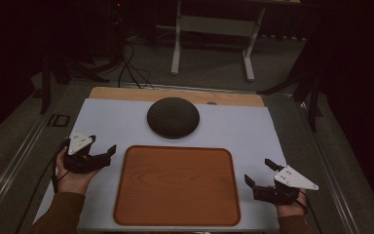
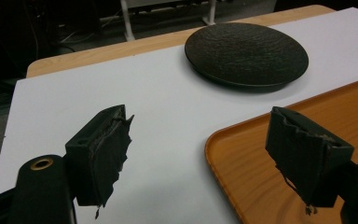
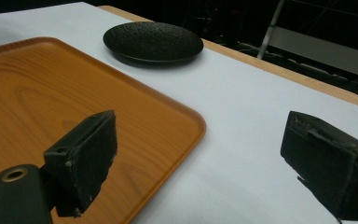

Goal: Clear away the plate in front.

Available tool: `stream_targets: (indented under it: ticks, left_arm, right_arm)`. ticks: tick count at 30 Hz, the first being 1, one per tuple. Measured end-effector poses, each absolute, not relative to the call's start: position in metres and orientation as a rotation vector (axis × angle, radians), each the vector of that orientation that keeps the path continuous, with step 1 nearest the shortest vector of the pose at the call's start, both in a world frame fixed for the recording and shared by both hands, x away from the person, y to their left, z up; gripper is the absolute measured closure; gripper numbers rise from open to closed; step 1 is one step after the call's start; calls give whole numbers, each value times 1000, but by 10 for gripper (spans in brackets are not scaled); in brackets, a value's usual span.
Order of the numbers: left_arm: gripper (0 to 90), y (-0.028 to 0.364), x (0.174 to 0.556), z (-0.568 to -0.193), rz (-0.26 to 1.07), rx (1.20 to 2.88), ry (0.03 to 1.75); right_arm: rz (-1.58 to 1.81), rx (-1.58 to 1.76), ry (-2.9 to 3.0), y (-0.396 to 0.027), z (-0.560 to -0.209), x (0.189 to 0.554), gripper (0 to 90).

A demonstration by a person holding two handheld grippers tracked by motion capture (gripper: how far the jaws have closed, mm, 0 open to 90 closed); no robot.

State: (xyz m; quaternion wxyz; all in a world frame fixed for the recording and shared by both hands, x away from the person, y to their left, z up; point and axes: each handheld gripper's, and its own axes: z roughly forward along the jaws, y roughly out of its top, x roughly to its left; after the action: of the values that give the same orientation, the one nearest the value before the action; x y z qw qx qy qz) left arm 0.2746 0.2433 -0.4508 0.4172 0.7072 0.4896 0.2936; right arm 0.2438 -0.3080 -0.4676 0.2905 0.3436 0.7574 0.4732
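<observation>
An empty wooden tray [image 1: 177, 185] lies at the near middle of the white mat [image 1: 121, 124]. Behind it sits a dark textured plate [image 1: 173, 117], bare on top. My left gripper [image 1: 102, 145] hovers left of the tray, open, with nothing between its jaws. In the left gripper view the tray's corner [image 2: 270, 154] lies under the right jaw and the plate [image 2: 246, 53] is ahead. My right gripper [image 1: 258, 171] is open to the right of the tray, empty. The right gripper view has the tray [image 3: 70, 98] at left and the plate [image 3: 153, 43] beyond it.
The mat covers a wooden tabletop [image 1: 175, 93] whose far edge shows. A white-legged stand [image 1: 213, 29] and cables [image 1: 129, 68] are on the floor beyond. Bare mat lies on both sides of the tray.
</observation>
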Motion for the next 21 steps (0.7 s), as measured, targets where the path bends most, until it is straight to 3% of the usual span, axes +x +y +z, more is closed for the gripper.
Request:
stream_targets:
  ticks: [21]
  left_arm:
    - [229,232,302,-449,709,1756,1249]
  right_arm:
    - [1261,911,2024,-308,-468,244,104]
